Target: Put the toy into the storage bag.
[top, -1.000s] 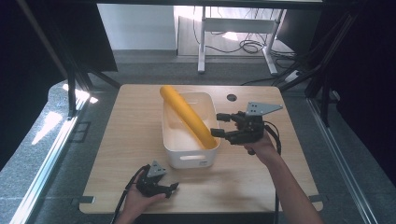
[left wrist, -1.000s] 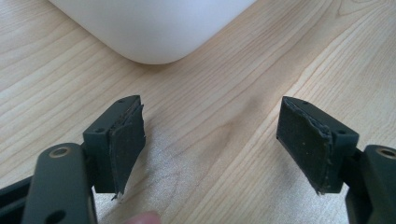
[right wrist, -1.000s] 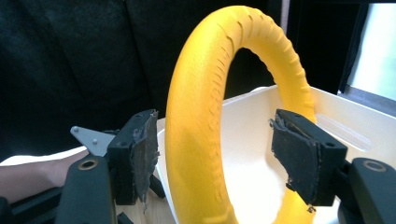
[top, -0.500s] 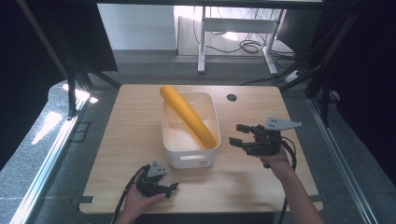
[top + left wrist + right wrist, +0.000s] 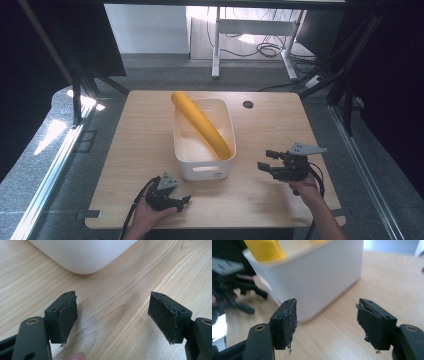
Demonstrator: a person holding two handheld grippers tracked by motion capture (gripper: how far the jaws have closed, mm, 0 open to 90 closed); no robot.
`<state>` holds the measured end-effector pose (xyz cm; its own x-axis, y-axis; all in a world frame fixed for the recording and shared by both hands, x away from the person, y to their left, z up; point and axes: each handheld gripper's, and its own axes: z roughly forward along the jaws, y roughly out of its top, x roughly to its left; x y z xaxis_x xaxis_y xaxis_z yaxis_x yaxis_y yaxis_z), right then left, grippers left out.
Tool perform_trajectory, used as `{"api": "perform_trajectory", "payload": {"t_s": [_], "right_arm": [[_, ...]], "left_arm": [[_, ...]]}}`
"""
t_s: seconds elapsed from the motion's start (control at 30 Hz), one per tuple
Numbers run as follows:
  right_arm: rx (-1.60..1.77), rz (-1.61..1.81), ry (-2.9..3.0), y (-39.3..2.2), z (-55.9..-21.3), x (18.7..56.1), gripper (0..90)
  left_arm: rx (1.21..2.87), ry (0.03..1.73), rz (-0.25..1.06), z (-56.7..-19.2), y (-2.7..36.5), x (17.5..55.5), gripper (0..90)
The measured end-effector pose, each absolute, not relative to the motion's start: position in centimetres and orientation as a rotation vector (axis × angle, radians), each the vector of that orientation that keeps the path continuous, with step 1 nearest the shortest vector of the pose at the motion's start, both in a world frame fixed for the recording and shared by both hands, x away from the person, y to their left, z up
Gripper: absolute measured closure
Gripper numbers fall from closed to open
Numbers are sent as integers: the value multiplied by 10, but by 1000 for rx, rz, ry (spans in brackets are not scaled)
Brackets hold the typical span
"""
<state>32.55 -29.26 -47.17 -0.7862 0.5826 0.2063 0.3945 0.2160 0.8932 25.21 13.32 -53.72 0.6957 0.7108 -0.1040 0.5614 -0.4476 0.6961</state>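
Observation:
A long yellow roll point(image 5: 201, 122) lies slantwise in the white bin point(image 5: 186, 165), its far end sticking out over the bin's back left rim. My right gripper point(image 5: 265, 161) hovers low over the table to the right of the bin, open and empty, its jaws pointing left at the bin wall point(image 5: 322, 277). The yellow roll point(image 5: 264, 248) shows above the rim there. My left gripper point(image 5: 185, 202) rests near the front edge, just in front of the bin's left corner point(image 5: 82, 255), open with nothing between its pads point(image 5: 163, 316).
The wooden table point(image 5: 270, 120) has a round cable hole point(image 5: 248, 104) at the back right. Bare wood lies to the left and right of the bin. Desk legs and cables stand on the floor beyond the table.
My right gripper has drawn away from the bin's right rim, moving right, toward the front and lower over the table. The left gripper has stayed where it was.

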Motion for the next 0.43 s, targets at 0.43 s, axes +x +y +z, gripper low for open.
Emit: {"api": "perform_trajectory", "payload": {"t_s": [0.43], "right_arm": [[1027, 1357, 2404, -281, -505, 327, 303]], "left_arm": [[2167, 973, 261, -538, 135, 253, 237]]}}
